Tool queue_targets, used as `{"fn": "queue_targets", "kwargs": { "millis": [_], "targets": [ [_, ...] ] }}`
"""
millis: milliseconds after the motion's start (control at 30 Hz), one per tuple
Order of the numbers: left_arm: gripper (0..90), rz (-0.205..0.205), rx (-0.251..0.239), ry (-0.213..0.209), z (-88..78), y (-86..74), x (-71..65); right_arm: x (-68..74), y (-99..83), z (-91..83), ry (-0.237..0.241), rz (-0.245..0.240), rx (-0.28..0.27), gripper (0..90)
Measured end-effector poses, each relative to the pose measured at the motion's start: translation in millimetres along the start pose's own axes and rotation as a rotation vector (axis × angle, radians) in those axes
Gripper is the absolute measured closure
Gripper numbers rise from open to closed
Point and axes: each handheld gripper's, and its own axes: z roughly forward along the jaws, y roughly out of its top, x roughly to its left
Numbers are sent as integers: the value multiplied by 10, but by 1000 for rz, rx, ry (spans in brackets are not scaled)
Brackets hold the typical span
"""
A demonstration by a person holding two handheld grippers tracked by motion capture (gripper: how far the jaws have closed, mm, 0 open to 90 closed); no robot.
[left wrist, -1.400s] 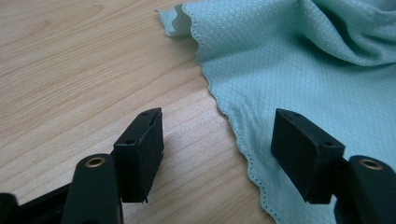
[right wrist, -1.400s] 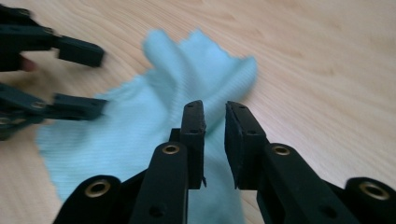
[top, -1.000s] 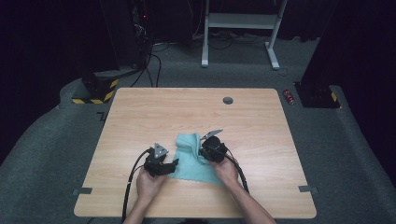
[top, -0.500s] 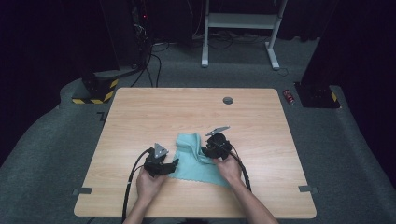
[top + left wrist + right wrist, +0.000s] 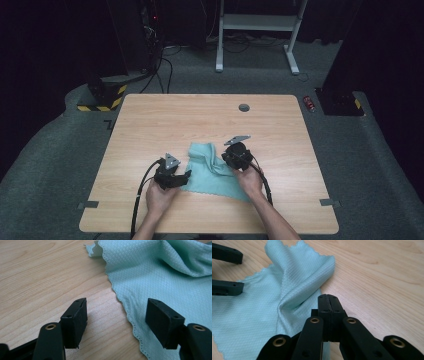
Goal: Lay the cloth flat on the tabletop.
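Lower centre of table | teal cloth rumpled, half spread | right gripper pinched together, seemingly on cloth edge | left gripper gaping astride hem | folding barely begun.

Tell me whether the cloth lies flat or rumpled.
Rumpled: the teal cloth rises in a raised fold near the shut right gripper; its near part lies flat.

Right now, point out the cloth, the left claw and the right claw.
cloth (image 5: 212, 172), high view, flat middle of the teal fabric.
left claw (image 5: 116, 323), left gripper view, gap midway between its open tips.
right claw (image 5: 328, 298), right gripper view, tips pressed together.
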Motion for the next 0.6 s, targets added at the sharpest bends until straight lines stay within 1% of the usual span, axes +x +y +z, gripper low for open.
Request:
{"fn": "queue_targets", "kwargs": {
  "millis": [67,133,200,233,333,367,400,433,467,500,533,567,600],
  "targets": [
    [343,1,0,0,0,0,1,9,-6,-45,5,-7,-7,900],
    [343,2,1,0,0,1,2,44,-4,-62,-2,-27,-13,900],
    [343,1,0,1,0,0,0,48,-1,-53,2,-28,-14,900],
    [343,1,1,0,-1,0,1,43,3,-30,13,-22,-6,899],
    [343,-1,1,0,-1,0,-1,24,7,64,20,-3,16,781],
    [343,0,0,1,0,0,0,16,8,114,27,12,30,745],
    [343,0,0,1,0,0,-1,0,11,190,49,38,47,682],
    [343,0,0,1,0,0,-1,0,11,190,49,38,47,682],
    [343,0,0,1,0,0,-1,0,16,271,52,46,68,669],
    [343,0,0,1,0,0,-1,0,16,271,52,46,68,669],
    [343,0,0,0,0,-1,-1,23,13,340,36,31,98,721],
    [343,0,0,0,0,-1,-1,23,13,340,36,31,98,721],
    [343,0,0,0,0,0,-1,65,9,356,-11,-15,97,829]
  ]
}}
